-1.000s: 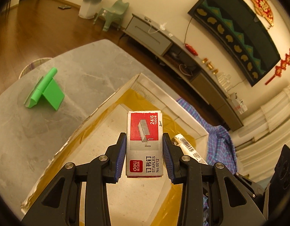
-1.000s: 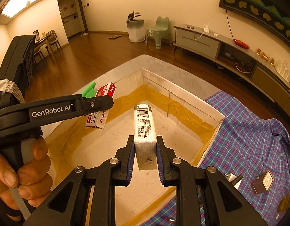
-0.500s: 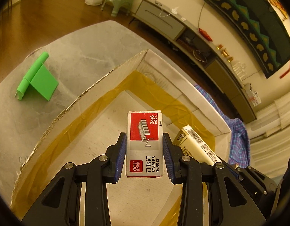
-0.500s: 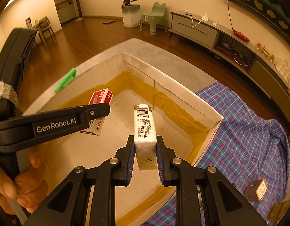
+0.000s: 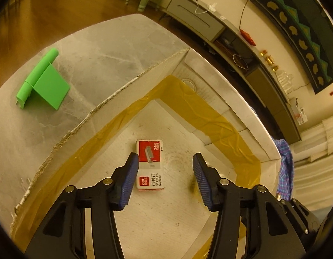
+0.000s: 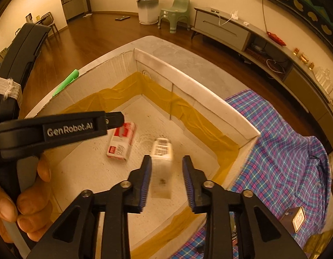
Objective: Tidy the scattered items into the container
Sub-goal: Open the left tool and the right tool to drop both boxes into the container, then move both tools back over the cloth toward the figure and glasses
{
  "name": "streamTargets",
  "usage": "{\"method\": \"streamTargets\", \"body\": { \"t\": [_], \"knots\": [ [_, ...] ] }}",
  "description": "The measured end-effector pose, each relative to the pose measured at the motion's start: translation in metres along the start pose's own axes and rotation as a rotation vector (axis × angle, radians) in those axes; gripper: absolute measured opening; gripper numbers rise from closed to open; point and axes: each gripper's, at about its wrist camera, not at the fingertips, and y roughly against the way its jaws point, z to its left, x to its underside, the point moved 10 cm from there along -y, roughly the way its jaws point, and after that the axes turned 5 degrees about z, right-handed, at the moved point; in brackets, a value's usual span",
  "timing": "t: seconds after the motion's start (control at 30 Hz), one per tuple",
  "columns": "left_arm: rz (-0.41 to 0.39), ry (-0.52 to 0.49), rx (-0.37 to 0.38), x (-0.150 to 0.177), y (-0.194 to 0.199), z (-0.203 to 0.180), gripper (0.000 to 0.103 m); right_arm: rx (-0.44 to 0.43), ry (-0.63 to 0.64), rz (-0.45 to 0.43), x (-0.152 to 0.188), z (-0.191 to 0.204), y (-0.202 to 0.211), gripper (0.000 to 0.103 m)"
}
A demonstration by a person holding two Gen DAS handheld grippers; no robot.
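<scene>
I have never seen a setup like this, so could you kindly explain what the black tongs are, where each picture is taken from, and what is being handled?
There is no robot here: a person holds a hand-held gripper in each hand, and a fisheye camera on each looks along its two fingers. One picture comes from the left hand-held gripper, the other from the right hand-held gripper. Both hang over an open cardboard box on a grey table. Both have just been opening. The staples box lies on the box floor, released. The white barcoded packet, blurred, sits loose between the right jaws. A green plastic stand sits outside; a checked cloth lies beside the box.
</scene>
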Motion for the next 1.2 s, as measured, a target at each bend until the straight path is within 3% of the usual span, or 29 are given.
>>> {"method": "streamTargets", "body": {
  "t": [0.23, 0.5, 0.67, 0.8, 0.9, 1.2],
  "knots": [
    [0.010, -0.013, 0.055, -0.004, 0.006, 0.006, 0.062, -0.067, -0.024, -0.049, 0.017, 0.011, 0.027, 0.046],
    [-0.009, -0.014, 0.093, -0.008, 0.025, 0.011, 0.062, -0.182, -0.029, -0.100, 0.045, 0.035, 0.055, 0.047],
    [-0.058, -0.105, 0.001, 0.003, 0.041, 0.009, 0.062, -0.196, -0.012, -0.150, 0.057, 0.039, 0.069, 0.047],
    [-0.139, -0.168, -0.122, 0.007, 0.057, 0.011, 0.062, -0.208, -0.008, -0.208, 0.069, 0.039, 0.087, 0.047],
    [-0.193, -0.196, -0.175, 0.013, 0.074, 0.015, 0.062, -0.201, 0.014, -0.273, 0.083, 0.041, 0.108, 0.047],
    [-0.295, -0.302, -0.163, 0.051, 0.132, -0.007, 0.062, -0.268, 0.039, -0.456, 0.121, 0.052, 0.173, 0.047]
  ]
}}
